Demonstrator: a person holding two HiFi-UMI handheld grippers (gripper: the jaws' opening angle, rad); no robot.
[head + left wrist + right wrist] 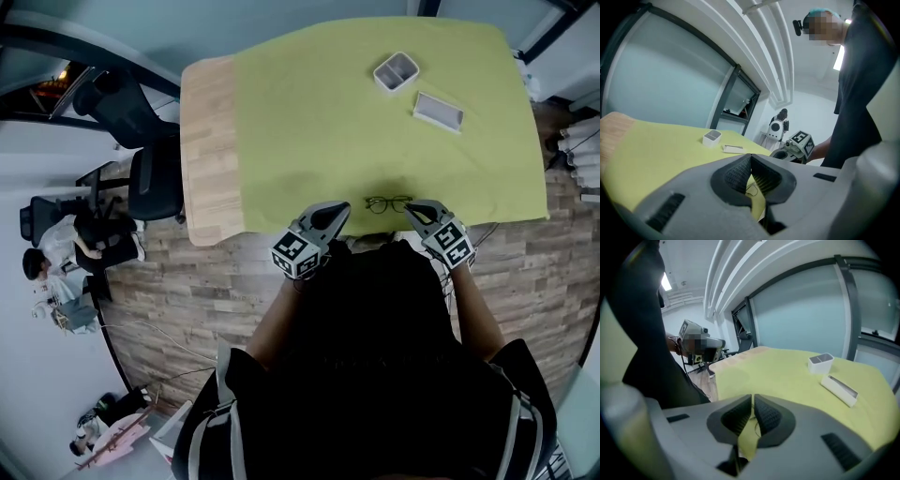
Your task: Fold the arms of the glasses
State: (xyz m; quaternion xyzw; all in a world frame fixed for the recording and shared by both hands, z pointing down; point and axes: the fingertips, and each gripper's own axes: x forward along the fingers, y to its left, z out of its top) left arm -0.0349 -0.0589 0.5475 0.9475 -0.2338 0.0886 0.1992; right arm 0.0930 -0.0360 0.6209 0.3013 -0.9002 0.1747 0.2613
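Jaws together, left gripper (336,213) and right gripper (413,209) flank the glasses (388,203).

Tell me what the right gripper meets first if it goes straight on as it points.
Probably the glasses: the right gripper, jaws together, points at them over the green cloth, and their wire frame shows just beyond its tips. The gap is hard to judge.

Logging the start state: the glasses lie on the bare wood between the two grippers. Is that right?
Not quite. The glasses lie on the green cloth, not the wood, between the left gripper and the right gripper. The head view shows it.
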